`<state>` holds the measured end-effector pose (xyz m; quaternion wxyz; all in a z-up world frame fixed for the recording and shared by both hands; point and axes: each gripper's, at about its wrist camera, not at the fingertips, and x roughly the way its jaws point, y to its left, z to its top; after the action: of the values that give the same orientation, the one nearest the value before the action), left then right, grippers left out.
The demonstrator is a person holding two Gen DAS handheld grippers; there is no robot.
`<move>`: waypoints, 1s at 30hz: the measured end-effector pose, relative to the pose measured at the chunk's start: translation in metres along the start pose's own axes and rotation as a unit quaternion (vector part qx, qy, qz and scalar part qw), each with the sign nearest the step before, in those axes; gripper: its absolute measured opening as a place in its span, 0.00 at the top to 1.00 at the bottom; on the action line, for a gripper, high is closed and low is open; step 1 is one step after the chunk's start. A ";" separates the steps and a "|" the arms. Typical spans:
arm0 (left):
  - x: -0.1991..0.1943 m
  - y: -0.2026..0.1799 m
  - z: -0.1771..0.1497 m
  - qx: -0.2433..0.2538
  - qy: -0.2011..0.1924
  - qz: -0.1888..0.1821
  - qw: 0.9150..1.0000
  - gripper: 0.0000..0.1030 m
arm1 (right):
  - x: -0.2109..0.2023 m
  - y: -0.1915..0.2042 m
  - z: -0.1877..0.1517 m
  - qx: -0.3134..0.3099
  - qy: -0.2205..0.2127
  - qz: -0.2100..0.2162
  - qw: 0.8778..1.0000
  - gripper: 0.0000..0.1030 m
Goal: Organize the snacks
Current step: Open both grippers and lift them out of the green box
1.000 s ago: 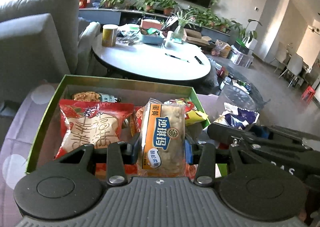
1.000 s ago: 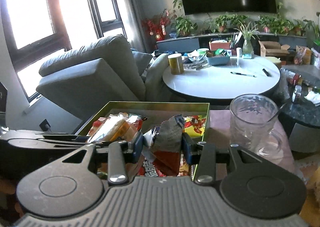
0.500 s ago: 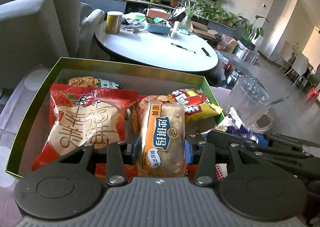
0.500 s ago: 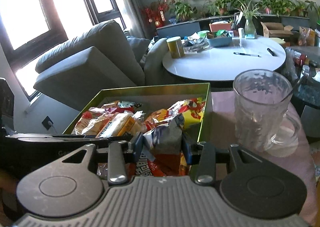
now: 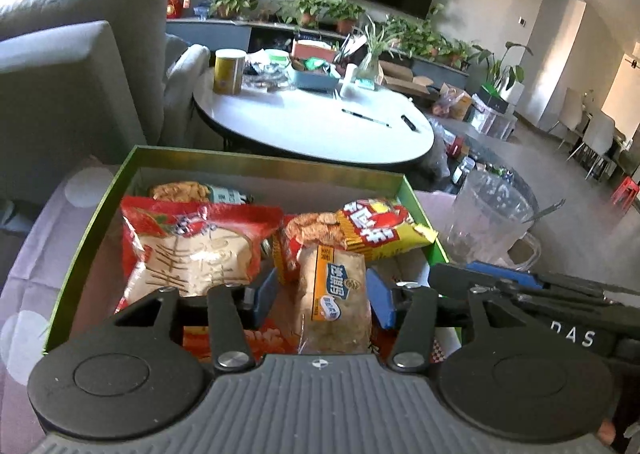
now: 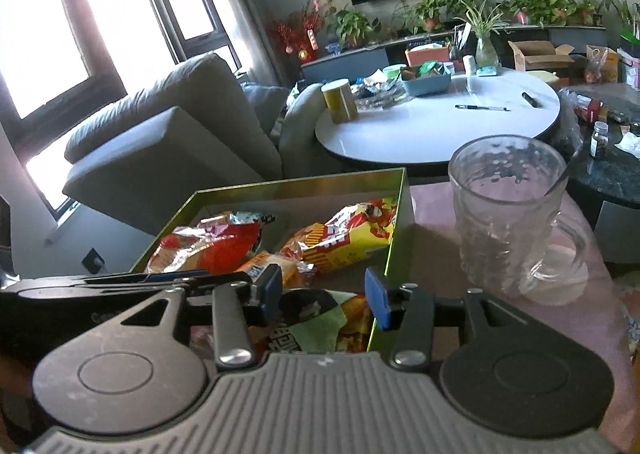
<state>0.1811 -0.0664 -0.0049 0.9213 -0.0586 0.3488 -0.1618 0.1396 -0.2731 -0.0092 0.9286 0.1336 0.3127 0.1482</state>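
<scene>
snacks: several packets lie in the green box [image 5: 96,214], among them a red bag [image 5: 192,250] and a yellow bag [image 5: 380,230].
left gripper [image 5: 322,298]: jaws spread, the cake packet [image 5: 334,298] stands loose between them.
right gripper [image 6: 322,292]: jaws apart over a dark packet [image 6: 312,314] at the box's near corner.
step: likely release of both packets into the box.
next: lift both tools clear without dragging packets or hitting the glass mug [image 6: 512,214].
</scene>
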 end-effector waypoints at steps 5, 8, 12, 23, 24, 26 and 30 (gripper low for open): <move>-0.016 0.003 -0.002 0.008 -0.012 0.003 1.000 0.54 | -0.008 0.003 -0.002 -0.007 -0.006 -0.002 1.000 0.28; -0.028 0.009 -0.008 0.008 -0.015 0.004 1.000 0.54 | -0.014 0.007 -0.007 -0.014 -0.008 -0.006 1.000 0.28; -0.048 0.015 -0.020 0.015 -0.024 0.011 1.000 0.49 | -0.023 0.011 -0.016 -0.024 -0.007 -0.003 1.000 0.28; -0.085 0.031 -0.056 0.052 -0.031 0.054 0.997 0.38 | -0.044 0.040 -0.041 -0.071 -0.009 -0.004 0.997 0.27; -0.086 0.033 -0.059 0.051 -0.027 0.056 0.997 0.37 | -0.045 0.043 -0.044 -0.073 -0.009 -0.006 0.997 0.27; -0.089 0.038 -0.066 0.043 -0.021 0.063 0.997 0.36 | -0.047 0.048 -0.048 -0.083 -0.007 -0.013 0.996 0.27; -0.089 0.045 -0.078 0.027 0.003 0.070 0.997 0.36 | -0.048 0.054 -0.056 -0.092 -0.005 -0.023 0.995 0.27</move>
<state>0.0786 0.0063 -0.0182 0.9305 -0.0087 0.3504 -0.1063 0.0576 -0.2315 -0.0081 0.9416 0.0410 0.2963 0.1544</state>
